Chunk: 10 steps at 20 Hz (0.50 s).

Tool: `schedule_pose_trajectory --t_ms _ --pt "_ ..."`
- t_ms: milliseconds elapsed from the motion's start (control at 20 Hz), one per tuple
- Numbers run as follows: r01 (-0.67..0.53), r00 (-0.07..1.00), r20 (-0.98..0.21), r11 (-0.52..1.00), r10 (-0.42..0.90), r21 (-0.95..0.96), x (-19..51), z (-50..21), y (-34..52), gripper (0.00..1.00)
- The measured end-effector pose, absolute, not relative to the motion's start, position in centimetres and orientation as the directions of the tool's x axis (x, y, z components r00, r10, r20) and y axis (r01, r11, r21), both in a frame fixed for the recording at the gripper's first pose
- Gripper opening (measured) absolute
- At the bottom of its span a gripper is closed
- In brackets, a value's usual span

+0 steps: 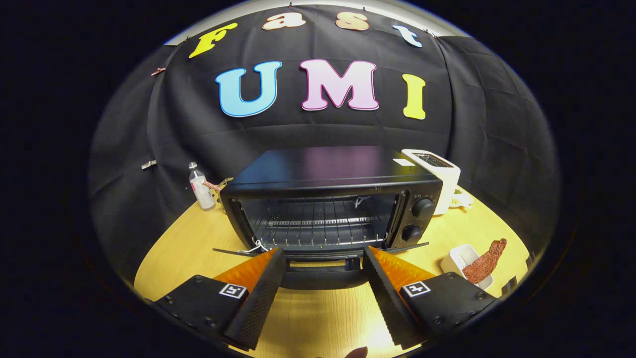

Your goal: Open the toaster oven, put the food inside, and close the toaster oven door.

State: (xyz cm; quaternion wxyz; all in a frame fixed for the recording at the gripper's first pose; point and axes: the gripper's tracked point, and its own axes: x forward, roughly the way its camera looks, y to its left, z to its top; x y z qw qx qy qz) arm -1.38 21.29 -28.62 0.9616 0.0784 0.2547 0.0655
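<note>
— Toaster oven (330,199) sits mid-table, door (320,271) dropped flat, wire rack (318,223) bare.
— And the gripper (323,258)?
— Spread wide, holding nothing, fingertips just above that door. The food (484,262) leans in a white dish (459,258) off right, white toaster (437,174) behind.

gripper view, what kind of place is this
Likely a staged recording booth, not a real kitchen: a black toaster oven with its door open, a white toaster and a clear plastic bottle on a light wooden table, backed by black cloth.
</note>
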Motion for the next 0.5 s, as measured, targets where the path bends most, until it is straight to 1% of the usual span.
schedule_pose_trajectory --t_ms 200,500 --pt "-0.094 0.853 -0.493 0.98 0.17 0.174 -1.9 -29.2 21.3 0.97" --pt "-0.106 0.824 -0.539 0.982 0.173 0.154 -5.0 -31.6 21.4 0.98"
